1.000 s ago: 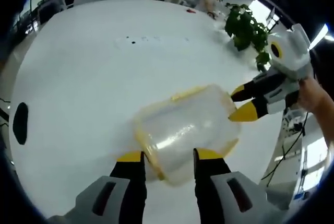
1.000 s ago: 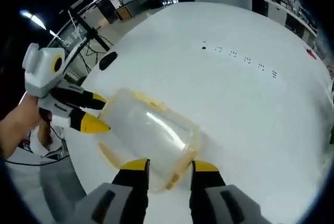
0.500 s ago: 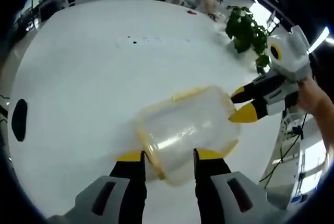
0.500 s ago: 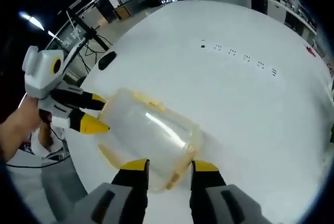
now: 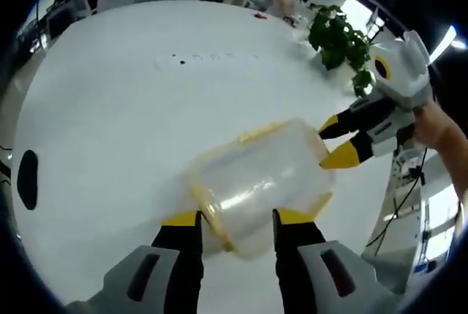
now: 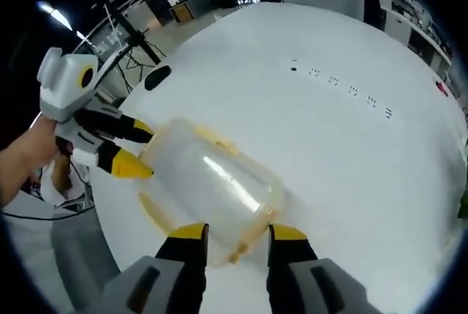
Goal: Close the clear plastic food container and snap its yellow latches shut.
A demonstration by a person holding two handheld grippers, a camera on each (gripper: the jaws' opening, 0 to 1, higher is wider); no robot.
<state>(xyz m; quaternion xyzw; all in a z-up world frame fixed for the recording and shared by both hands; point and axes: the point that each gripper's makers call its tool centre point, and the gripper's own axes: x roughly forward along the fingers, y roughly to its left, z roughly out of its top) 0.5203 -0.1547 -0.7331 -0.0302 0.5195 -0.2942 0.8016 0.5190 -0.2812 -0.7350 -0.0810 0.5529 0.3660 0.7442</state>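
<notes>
The clear plastic container (image 5: 256, 175) lies on its side just above the white table (image 5: 110, 109), held between both grippers. My left gripper (image 5: 235, 217) is shut on its near end, one jaw on each side. My right gripper (image 5: 333, 140) grips the far end from the right. In the right gripper view the same container (image 6: 212, 182) sits between the right gripper (image 6: 234, 232) jaws, with the left gripper (image 6: 139, 149) on its far left end. A yellow latch (image 5: 259, 131) runs along the upper long side, and another yellow latch (image 6: 150, 208) hangs out along the lower side.
A potted plant (image 5: 336, 36) stands at the table's far right edge. A black oval (image 5: 28, 178) lies flat near the left edge, and a row of small dark marks (image 5: 205, 56) crosses the middle. A hand (image 5: 439, 127) holds the right gripper. Desks and chairs stand beyond the table.
Both views have shifted slightly with the hands. The container stays held at both ends in the same way.
</notes>
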